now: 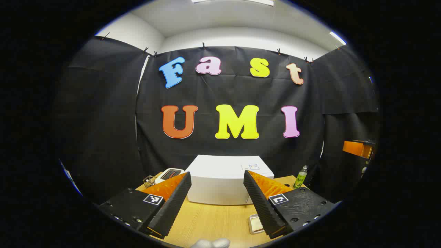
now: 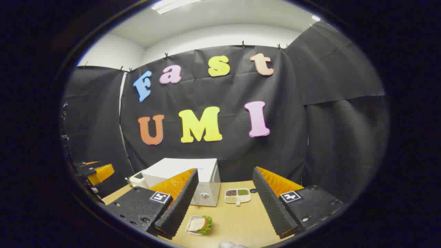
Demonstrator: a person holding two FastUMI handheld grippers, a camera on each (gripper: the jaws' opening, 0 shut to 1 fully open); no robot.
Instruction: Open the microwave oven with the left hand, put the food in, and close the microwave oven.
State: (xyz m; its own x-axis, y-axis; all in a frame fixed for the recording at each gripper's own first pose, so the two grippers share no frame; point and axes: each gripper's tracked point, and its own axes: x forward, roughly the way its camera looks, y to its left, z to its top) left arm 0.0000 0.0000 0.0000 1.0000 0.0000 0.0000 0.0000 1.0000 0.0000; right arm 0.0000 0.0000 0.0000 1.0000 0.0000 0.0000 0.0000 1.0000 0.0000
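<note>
**White microwave oven closed, dead ahead of the left fingers**

White and box-shaped, the microwave oven (image 1: 220, 184) stands on the wooden tabletop (image 1: 213, 220) against the booth wall, with its door closed. In the left gripper view it lies straight ahead, framed between the two fingers of the left gripper (image 1: 217, 203), and well apart from them. The oven's long axis runs crosswise to the line of the fingers. The left fingers are spread wide and hold nothing.

In the right gripper view the oven sits ahead and to the left of the right gripper (image 2: 224, 203), showing its control end with a round knob. The food, a sandwich (image 2: 201, 224) with a green leaf on a small white plate (image 2: 188, 230), lies on the tabletop just beside the tip of the right gripper's left-hand finger. The right fingers are also spread wide and empty. The right gripper is judged the nearer to the food, the left the better aligned with the oven; the door should be opened first.

Other items: a divided tray of grains (image 2: 237, 195) beside the oven, a green bottle (image 1: 300, 176) near the wall, and a kitchen scale (image 1: 169, 174).

Writing: a small sticker on the oven top and the bottle label are too small to read. Each gripper carries a square coded marker, not text.
</note>
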